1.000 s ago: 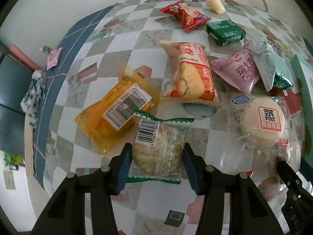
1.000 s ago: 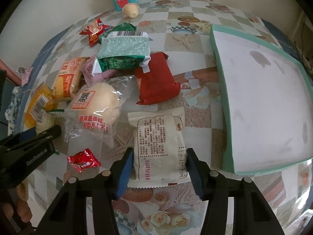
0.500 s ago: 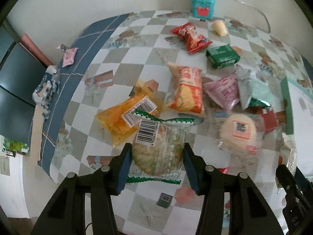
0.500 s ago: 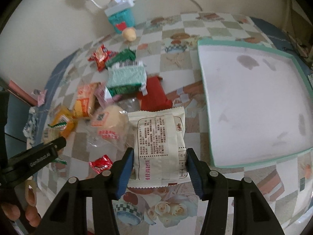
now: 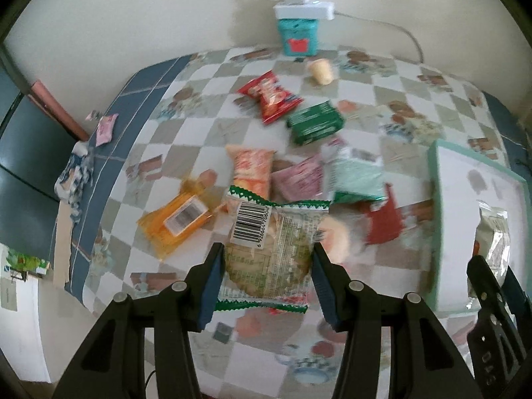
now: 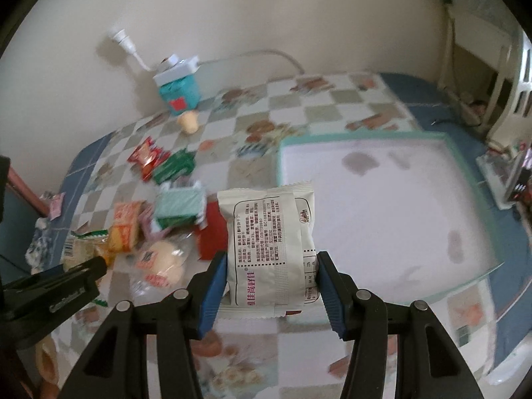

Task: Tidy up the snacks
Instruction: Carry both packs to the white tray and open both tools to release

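My left gripper [image 5: 266, 279] is shut on a clear green-edged cracker packet [image 5: 269, 249] with a barcode, held high above the table. My right gripper [image 6: 271, 286] is shut on a white snack packet [image 6: 271, 249] with printed text, held above the table beside the white tray [image 6: 375, 212] with a teal rim. The tray also shows at the right of the left wrist view [image 5: 465, 219]. The right gripper with its packet shows at the far right there [image 5: 492, 266]. Several loose snacks lie in the table's middle.
On the checkered tablecloth lie an orange packet [image 5: 179, 222], a red packet [image 5: 269, 96], a dark green box [image 5: 314, 123], a pale green bag [image 5: 355, 176], a pink bag [image 5: 299, 179] and a round bun [image 6: 159, 259]. A teal box [image 5: 297, 36] stands by the wall.
Both grippers have risen well above the table with their packets. The right gripper has swung toward the tray.
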{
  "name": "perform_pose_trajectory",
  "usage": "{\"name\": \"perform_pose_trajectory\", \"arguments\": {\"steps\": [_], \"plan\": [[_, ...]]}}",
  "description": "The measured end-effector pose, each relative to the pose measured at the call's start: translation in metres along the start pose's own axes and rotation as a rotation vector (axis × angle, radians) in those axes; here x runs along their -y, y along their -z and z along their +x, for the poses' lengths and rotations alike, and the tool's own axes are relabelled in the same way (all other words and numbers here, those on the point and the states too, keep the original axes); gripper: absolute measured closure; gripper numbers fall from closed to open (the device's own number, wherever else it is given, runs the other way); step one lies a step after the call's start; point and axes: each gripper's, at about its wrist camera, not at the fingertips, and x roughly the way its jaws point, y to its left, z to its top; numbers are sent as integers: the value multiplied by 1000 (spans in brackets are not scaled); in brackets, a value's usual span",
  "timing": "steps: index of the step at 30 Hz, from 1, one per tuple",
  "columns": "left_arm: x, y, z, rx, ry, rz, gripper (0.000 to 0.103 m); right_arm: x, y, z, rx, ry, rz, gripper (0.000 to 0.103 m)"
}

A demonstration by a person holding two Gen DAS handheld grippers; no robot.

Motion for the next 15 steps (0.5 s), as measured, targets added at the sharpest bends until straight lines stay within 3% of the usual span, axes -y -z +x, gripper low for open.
{"name": "perform_pose_trajectory", "arguments": {"steps": [6, 15], "plan": [[46, -12, -4, 10, 45, 42, 50, 37, -21, -4, 52, 67, 82, 47], [107, -23, -6, 31, 129, 80, 50, 105, -41, 1, 64, 145, 231, 47]]}}
